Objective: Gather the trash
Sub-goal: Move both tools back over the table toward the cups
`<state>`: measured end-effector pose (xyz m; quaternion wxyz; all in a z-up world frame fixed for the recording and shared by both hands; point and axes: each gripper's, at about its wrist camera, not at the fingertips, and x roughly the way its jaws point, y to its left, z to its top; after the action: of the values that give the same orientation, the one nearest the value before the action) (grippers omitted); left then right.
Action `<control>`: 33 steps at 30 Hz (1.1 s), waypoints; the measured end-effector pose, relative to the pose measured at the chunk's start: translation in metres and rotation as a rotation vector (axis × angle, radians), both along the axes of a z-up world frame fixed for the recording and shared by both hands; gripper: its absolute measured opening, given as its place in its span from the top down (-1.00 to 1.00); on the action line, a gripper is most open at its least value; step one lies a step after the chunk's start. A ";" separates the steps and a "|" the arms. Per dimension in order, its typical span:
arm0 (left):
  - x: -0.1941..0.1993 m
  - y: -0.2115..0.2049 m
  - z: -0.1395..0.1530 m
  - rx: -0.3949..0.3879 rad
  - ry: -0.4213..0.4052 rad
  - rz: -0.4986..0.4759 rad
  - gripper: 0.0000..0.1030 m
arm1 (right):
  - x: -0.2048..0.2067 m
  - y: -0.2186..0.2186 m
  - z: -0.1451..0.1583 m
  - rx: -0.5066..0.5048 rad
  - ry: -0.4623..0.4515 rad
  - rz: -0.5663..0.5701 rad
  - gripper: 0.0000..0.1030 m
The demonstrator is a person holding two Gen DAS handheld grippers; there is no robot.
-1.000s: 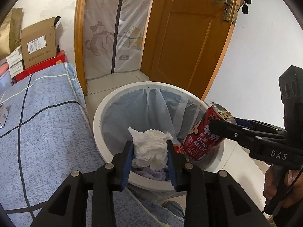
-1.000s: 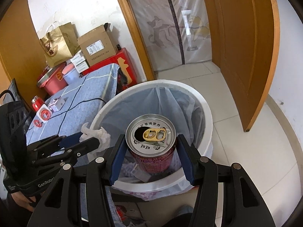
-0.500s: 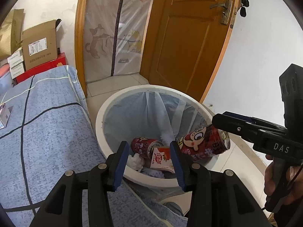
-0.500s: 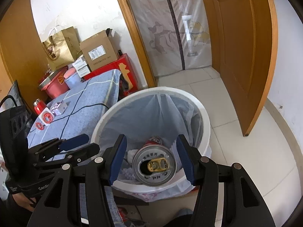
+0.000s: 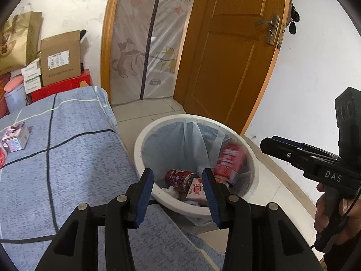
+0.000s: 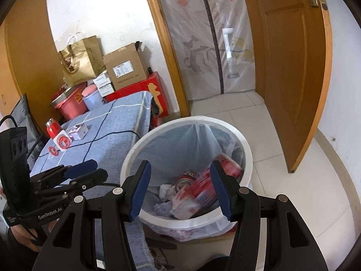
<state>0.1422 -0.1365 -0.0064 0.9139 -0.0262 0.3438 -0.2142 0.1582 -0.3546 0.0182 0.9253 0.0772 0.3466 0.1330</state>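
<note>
On my left the counter (image 5: 67,162) in its blue checked cloth carries a small purple carton (image 5: 17,136) (a red jar (image 6: 53,128) and a white cube (image 6: 63,141) stand near it in the right view), and my left claw (image 5: 178,194) hangs wide open and empty over the near rim of the white bin (image 5: 144,135). Inside the bin's pale liner lie a red can (image 5: 180,180), a crumpled tissue (image 6: 167,189), a small red-and-white carton (image 5: 197,189) and a second, blurred red can (image 5: 230,160) against the far right wall. My right claw (image 6: 181,189), jaws spread wide and holding nothing, sits above the bin's right side.
</note>
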 end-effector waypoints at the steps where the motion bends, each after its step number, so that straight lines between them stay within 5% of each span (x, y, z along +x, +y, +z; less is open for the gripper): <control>1: -0.003 0.003 0.002 -0.002 -0.004 0.006 0.13 | -0.002 0.002 0.002 -0.002 -0.006 0.006 -0.07; 33: -0.059 0.091 0.027 -0.001 -0.055 0.234 0.13 | -0.027 0.085 0.019 -0.019 -0.061 0.220 -0.07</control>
<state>0.0831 -0.0454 0.0202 0.9417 -0.0605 0.3131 -0.1070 0.1317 -0.2692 0.0375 0.9159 0.0257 0.3258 0.2329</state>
